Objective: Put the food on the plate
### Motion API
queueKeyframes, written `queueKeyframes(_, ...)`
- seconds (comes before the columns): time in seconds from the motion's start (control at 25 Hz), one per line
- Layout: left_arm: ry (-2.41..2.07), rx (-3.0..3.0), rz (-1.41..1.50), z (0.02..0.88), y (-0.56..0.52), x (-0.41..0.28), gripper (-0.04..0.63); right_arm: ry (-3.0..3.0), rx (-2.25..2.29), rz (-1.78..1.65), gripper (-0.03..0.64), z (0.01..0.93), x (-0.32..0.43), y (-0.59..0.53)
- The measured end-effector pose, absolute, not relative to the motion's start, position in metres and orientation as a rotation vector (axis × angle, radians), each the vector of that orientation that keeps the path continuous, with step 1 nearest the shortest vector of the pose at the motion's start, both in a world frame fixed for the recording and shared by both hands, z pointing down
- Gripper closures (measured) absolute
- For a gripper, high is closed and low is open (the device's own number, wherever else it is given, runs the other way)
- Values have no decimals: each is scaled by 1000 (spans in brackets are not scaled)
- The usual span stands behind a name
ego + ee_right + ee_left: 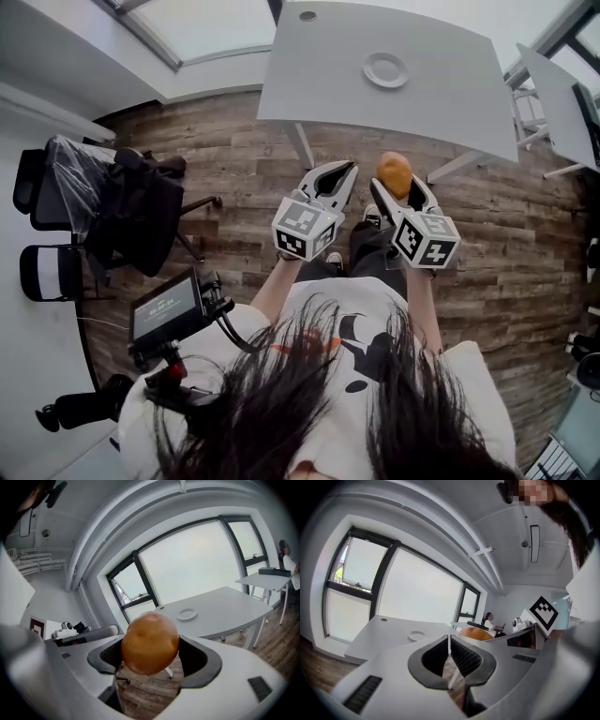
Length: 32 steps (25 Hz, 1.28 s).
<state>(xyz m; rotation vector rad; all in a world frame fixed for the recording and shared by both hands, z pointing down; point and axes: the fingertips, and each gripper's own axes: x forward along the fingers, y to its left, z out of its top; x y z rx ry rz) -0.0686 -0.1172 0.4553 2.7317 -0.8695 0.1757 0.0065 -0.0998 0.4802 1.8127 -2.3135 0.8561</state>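
Observation:
My right gripper (397, 180) is shut on a round orange-brown piece of food (395, 174), which fills the middle of the right gripper view (150, 642) between the dark pads. My left gripper (341, 172) hangs beside it with its jaws closed and nothing between them (449, 638). Both are held in the air over the wooden floor, short of the white table (441, 84). A small white plate (385, 70) lies on that table, far ahead; in the gripper views the plate (187, 615) (416, 635) is small and distant.
The table's slanted legs (300, 145) stand between me and the plate. A black office chair draped with dark clothing (112, 211) is at left, a second white table (562, 103) at right. A monitor rig (167, 309) hangs near my left shoulder. A person sits far off (490, 622).

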Motion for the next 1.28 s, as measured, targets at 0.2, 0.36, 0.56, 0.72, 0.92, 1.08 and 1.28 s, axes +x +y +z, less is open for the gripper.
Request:
queueKeyframes(0.2,-887,2719,192,464,-161,-45,589,-2316,1798,879,258,489,32,-146)
queueKeyframes(0.36,-902,2714,177,458,-174,-35,589,-2320,1787,876,258,485,41,-158)
queueKeyframes(0.56,-924,2712,178,456,-201,-13,589,-2336,1761,882,258,484,63,-188)
queueKeyframes(0.72,-961,2695,195,460,-238,14,589,-2351,1737,900,258,488,95,-226)
queueKeyframes(0.92,-998,2690,202,456,-253,20,589,-2373,1714,902,258,484,103,-244)
queueKeyframes(1.08,-1023,2677,210,458,-277,41,589,-2389,1679,913,258,487,123,-270)
queueKeyframes(1.28,-1067,2654,204,464,-305,67,589,-2404,1634,922,258,494,149,-299)
